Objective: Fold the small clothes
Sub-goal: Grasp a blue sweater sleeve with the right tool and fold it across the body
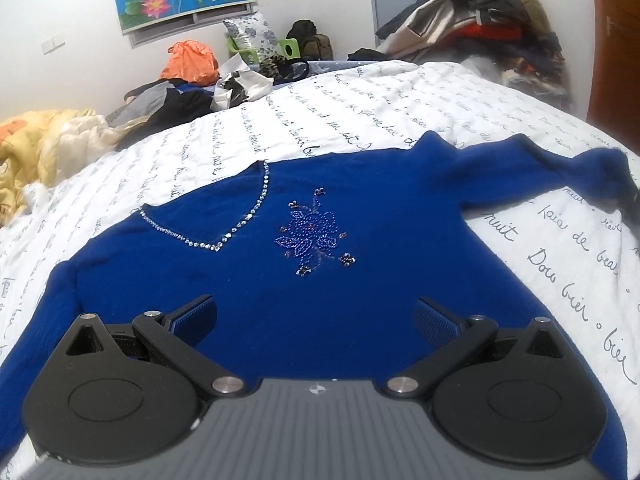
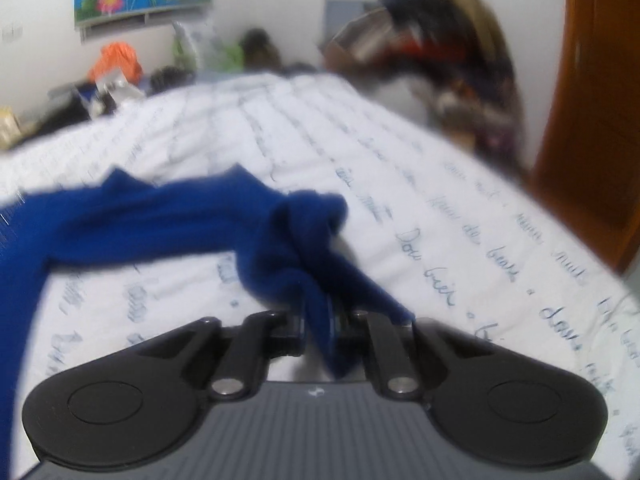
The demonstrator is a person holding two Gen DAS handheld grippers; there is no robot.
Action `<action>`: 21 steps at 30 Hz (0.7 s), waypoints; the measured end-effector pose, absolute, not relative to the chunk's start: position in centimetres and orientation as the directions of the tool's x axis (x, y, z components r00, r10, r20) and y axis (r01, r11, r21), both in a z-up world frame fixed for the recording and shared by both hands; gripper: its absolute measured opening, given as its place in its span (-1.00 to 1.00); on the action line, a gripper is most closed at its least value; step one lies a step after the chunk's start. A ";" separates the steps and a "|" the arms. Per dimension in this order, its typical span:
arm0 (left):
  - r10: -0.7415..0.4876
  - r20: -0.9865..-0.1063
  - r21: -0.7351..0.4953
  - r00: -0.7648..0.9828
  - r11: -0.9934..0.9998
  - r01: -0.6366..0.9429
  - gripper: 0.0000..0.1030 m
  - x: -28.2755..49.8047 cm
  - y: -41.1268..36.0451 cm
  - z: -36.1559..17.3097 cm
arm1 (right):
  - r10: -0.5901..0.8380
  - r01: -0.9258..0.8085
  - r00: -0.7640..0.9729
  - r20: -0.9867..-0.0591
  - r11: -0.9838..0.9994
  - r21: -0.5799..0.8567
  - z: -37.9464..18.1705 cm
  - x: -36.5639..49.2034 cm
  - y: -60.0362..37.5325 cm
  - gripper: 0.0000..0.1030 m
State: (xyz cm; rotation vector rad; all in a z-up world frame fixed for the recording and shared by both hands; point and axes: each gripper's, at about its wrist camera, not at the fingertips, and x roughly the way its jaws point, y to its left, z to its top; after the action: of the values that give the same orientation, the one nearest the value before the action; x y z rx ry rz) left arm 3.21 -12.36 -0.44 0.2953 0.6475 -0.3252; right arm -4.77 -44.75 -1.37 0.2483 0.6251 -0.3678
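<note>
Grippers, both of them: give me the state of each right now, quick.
Left gripper: jaws open wide, holding nothing, above the blue sweater.
Right gripper: jaws shut on the sweater sleeve.

A royal-blue knit sweater (image 1: 360,240) lies front-up, spread flat on the white script-printed bedspread (image 1: 360,92), well short of its far edge. A V-neck trimmed with clear rhinestones (image 1: 224,236) sits left of a beaded flower motif (image 1: 312,236) on the chest. One sleeve (image 2: 168,216) stretches out sideways, its cuff end bunched and lifted off the bedspread.
</note>
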 end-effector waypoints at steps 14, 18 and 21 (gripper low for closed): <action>-0.203 -0.655 0.179 0.728 0.894 0.410 1.00 3.8 -14.4 -0.9 | -0.354 0.631 0.711 -0.608 0.703 0.328 1.7 0.6 -62.2 -0.79; -0.199 -0.643 0.197 0.739 0.890 0.411 1.00 4.5 -15.3 -0.5 | -0.544 0.799 0.541 -0.641 0.571 0.189 0.1 0.8 -62.7 -0.10; -0.201 -0.643 0.203 0.739 0.886 0.418 1.00 4.4 -15.3 -0.5 | -0.573 0.788 0.613 -0.544 0.498 0.363 -0.3 -3.2 -62.8 0.68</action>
State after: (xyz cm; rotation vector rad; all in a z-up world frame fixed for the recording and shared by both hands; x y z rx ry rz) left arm 4.43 -15.30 -0.52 0.3483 0.6575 -0.3472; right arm -3.17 -62.76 -0.26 0.6311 0.3781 -0.8471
